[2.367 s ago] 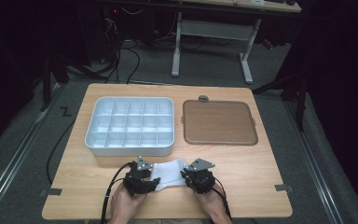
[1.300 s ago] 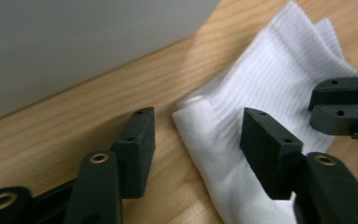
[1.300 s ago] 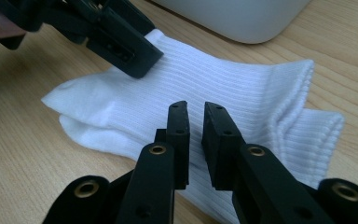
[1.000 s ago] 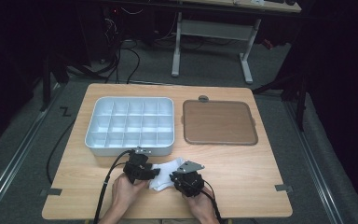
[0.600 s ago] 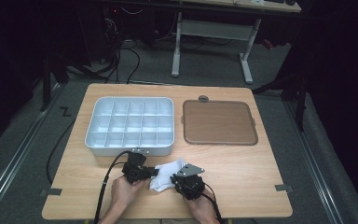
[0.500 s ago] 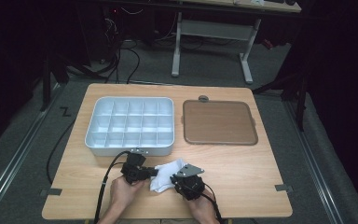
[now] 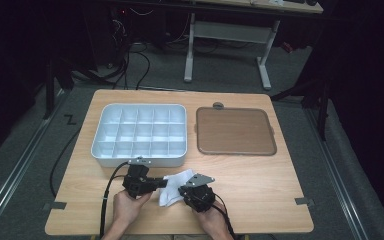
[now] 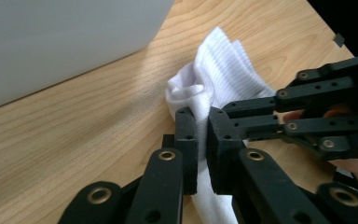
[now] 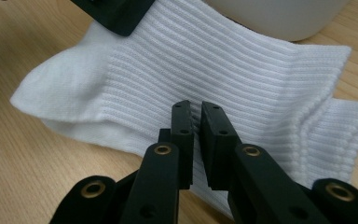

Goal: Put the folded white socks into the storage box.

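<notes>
White ribbed sock (image 7: 174, 189): we record it lying on the wooden table (image 7: 260, 185) near the person's edge, just in front of the compartment tray, between the two hand-held grippers.

Left gripper (image 7: 159, 183): we see its jaws pressed together on a bunched edge of the sock; in the left gripper view (image 8: 203, 140) the fabric runs up between the black fingers and puckers above them. Its jaws have just been closing, with the sock between them.

Right gripper (image 7: 184, 192): we list it as pinching the sock as well; in the right gripper view (image 9: 196, 126) a narrow fold of ribbed cloth (image 9: 223, 70) sits between the nearly touching fingers. In the left gripper view, this gripper comes in from the right and meets the same cloth (image 8: 228, 70).

White compartment tray (image 7: 139, 134): we note a grid of small cells, set on the table's left half, just beyond the sock.

Brown flat tray (image 7: 234, 131): we place it to the right of the white tray, the two apart by a narrow gap.

Hands: we count one behind each gripper, entering from the near edge.
</notes>
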Available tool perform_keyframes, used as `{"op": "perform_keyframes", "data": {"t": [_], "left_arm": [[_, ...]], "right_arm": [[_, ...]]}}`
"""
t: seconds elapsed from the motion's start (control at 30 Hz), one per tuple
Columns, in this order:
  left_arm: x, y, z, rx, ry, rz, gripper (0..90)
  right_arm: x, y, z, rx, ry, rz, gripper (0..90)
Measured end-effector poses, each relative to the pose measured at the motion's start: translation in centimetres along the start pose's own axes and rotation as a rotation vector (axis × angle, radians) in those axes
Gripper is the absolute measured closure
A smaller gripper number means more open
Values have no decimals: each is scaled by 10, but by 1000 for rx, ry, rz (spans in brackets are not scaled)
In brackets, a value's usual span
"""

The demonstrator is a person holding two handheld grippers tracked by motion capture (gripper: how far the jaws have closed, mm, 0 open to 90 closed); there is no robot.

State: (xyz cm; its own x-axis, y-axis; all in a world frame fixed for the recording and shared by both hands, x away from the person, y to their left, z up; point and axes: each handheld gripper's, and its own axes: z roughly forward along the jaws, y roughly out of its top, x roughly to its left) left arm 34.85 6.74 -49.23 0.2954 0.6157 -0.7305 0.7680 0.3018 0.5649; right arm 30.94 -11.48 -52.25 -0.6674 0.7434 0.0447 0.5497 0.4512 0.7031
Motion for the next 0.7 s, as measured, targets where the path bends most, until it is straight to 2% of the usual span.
{"op": "perform_keyframes", "data": {"t": [0.23,0.43,0.53,0.7], "left_arm": [[-2,5,-9,-25,-32,0,844],[0,9,-15,-48,-51,-24,845],[2,9,-14,-52,-58,-37,845],[2,6,-5,-53,-50,-23,846]], "right_arm": [[4,10,10,7,30,-14,848],[10,21,21,10,62,-31,852],[13,25,25,11,74,-39,852],[15,31,29,21,81,-46,848]]}}
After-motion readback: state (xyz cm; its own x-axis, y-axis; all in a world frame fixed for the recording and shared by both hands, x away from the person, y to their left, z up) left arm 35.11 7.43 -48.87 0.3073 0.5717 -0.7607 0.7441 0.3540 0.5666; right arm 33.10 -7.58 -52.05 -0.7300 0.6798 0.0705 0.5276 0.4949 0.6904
